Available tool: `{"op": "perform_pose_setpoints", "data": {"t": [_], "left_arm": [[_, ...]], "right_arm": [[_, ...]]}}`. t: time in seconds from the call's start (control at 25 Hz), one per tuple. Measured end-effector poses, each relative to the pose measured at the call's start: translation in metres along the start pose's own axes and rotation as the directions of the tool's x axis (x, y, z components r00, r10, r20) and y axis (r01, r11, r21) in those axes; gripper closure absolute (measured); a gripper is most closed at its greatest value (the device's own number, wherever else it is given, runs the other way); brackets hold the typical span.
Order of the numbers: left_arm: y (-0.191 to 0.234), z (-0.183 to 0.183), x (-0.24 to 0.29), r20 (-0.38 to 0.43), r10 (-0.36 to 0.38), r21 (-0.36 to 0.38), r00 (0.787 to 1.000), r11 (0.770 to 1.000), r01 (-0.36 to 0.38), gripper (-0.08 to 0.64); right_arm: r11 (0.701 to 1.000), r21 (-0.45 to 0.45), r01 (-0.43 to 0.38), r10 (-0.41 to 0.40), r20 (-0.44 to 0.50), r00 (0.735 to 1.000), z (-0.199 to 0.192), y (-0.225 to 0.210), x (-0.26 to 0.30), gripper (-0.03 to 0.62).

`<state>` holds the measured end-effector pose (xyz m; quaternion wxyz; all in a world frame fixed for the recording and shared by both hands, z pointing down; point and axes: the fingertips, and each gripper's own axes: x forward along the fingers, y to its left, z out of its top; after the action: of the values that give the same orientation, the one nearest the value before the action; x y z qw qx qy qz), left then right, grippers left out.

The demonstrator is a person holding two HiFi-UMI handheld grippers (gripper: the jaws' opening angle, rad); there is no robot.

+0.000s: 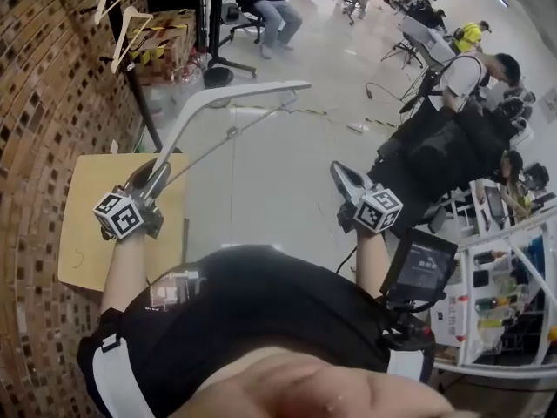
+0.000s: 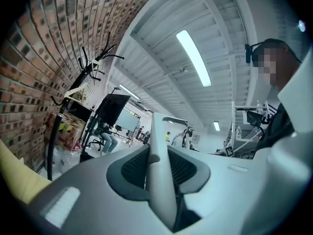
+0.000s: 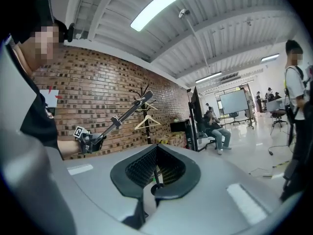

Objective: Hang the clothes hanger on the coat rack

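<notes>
A pale grey clothes hanger (image 1: 228,104) with a thin lower bar slants up and right from my left gripper (image 1: 152,177), which is shut on one end of it. In the left gripper view the hanger's arm (image 2: 159,146) runs straight out between the shut jaws (image 2: 159,173). The black coat rack (image 1: 139,85) stands against the brick wall, far ahead at the upper left, with two wooden hangers (image 1: 129,26) on it. The right gripper view shows the rack (image 3: 142,96) too. My right gripper (image 1: 344,179) is held apart at the right, shut, holding nothing (image 3: 155,153).
A yellow tabletop (image 1: 87,225) lies by the brick wall under my left arm. Cardboard boxes (image 1: 165,42) and a black stand (image 1: 213,33) sit beside the rack. A seated person (image 1: 271,7) is beyond; more people and a shelf unit (image 1: 513,294) fill the right.
</notes>
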<state>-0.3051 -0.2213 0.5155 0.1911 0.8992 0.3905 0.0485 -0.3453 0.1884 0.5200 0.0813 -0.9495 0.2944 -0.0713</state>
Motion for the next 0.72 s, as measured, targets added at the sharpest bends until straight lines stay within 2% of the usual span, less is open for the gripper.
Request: {"op": "perform_pose_setpoints", "data": {"t": [0.12,0.24,0.36,0.56,0.72], "left_arm": [[0.013,0.008,0.043,0.04,0.078,0.002,0.996,0.997,-0.078,0.456],[0.026,0.01,0.076,0.068,0.158,-0.043,0.985,0.987,-0.155,0.456],[0.042,0.018,0.106,0.1,0.206,-0.055,0.973,0.978,-0.202,0.456],[0.054,0.024,0.152,0.106,0.235,-0.05,0.966,0.972,-0.231,0.456],[0.084,0.035,0.2,0.105,0.213,-0.03,0.971,0.977,-0.211,0.456]], "right_arm": [[0.996,-0.038,-0.075,0.075,0.003,0.997,0.029,-0.055,0.041,0.578],[0.987,-0.061,-0.15,0.149,-0.021,0.989,0.058,-0.101,0.083,0.578],[0.974,-0.095,-0.205,0.204,-0.017,0.979,0.087,-0.139,0.123,0.578],[0.965,-0.094,-0.245,0.243,-0.024,0.97,0.104,-0.185,0.164,0.578],[0.967,-0.08,-0.24,0.24,-0.021,0.971,0.102,-0.224,0.203,0.578]]}}
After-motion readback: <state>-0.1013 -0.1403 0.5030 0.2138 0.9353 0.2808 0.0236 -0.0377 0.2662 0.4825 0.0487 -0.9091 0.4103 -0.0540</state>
